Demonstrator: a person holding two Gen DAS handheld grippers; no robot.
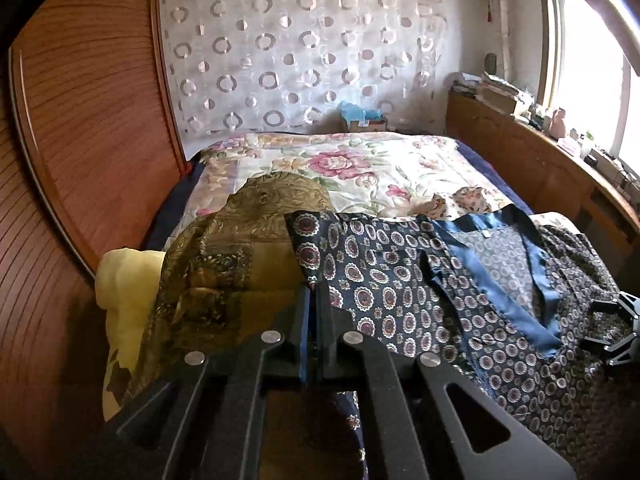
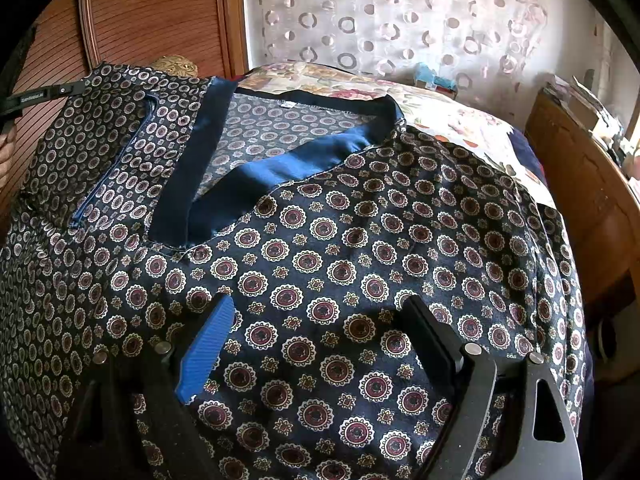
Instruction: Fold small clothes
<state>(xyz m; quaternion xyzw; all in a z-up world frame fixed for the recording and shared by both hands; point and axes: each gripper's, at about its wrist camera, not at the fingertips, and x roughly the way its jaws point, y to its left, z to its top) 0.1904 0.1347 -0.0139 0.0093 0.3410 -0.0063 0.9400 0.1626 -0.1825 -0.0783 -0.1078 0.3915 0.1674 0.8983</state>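
A navy shirt (image 1: 400,280) printed with round medallions lies spread on the bed, its plain blue V-neck band (image 2: 280,168) facing up. My left gripper (image 1: 314,292) is shut on the shirt's left edge, and a pinched corner of cloth sticks out between the pads while more hangs below. That gripper also shows at the upper left of the right wrist view, left gripper (image 2: 40,96), held by a hand. My right gripper (image 2: 320,308) is open just above the shirt's (image 2: 340,260) front panel, with nothing pressed between its fingers. It appears as the right gripper (image 1: 624,332) at the right edge.
An olive-gold patterned cloth (image 1: 240,248) and a yellow cloth (image 1: 128,288) lie left of the shirt. The floral bedspread (image 1: 340,168) stretches behind. A wooden wardrobe (image 1: 80,120) stands on the left, a cluttered wooden shelf (image 1: 540,160) on the right, and a box (image 1: 364,120) by the curtain.
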